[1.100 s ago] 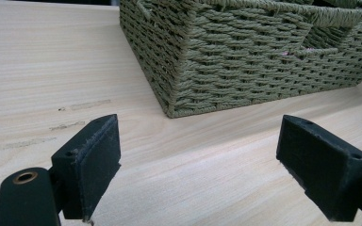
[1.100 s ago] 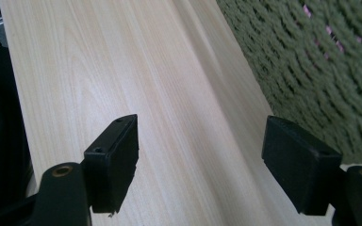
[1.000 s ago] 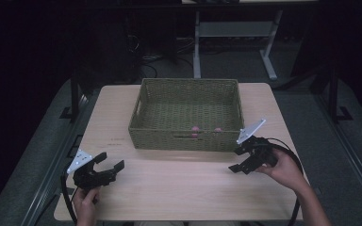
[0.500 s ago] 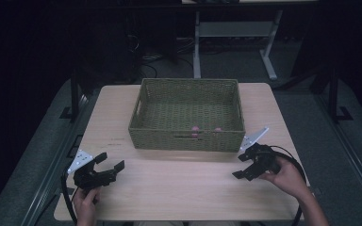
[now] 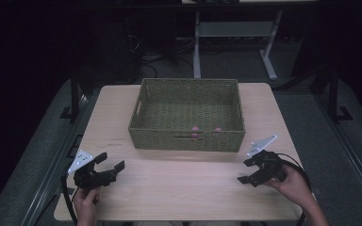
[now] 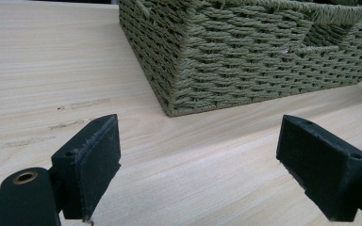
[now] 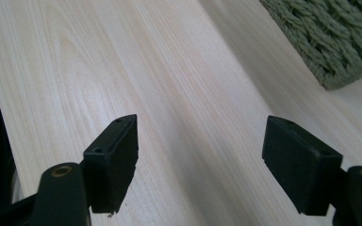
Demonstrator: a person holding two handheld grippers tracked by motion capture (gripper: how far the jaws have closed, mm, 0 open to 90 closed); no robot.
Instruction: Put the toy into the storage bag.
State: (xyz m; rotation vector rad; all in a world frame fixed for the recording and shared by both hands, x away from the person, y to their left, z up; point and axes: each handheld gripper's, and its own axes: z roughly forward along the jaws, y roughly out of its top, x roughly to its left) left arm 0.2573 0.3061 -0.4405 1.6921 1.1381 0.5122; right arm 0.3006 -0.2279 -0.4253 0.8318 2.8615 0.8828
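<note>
Green woven basket sits mid-table toward the far edge of the light wood table. Small pink things lie inside it against the near wall; too small to identify.

Left gripper: near the table's near-left corner, well apart from the basket, jaws spread wide with nothing between them. In the left gripper view the basket's near corner lies ahead of the gap, bare wood between the jaws. Left hand grips it from below, grey plate on top.

Right gripper: near-right of the table, near the basket's right corner, not touching. Jaws wide apart, empty, pointing left. Right hand holds it; cable loops around the hand.
</note>
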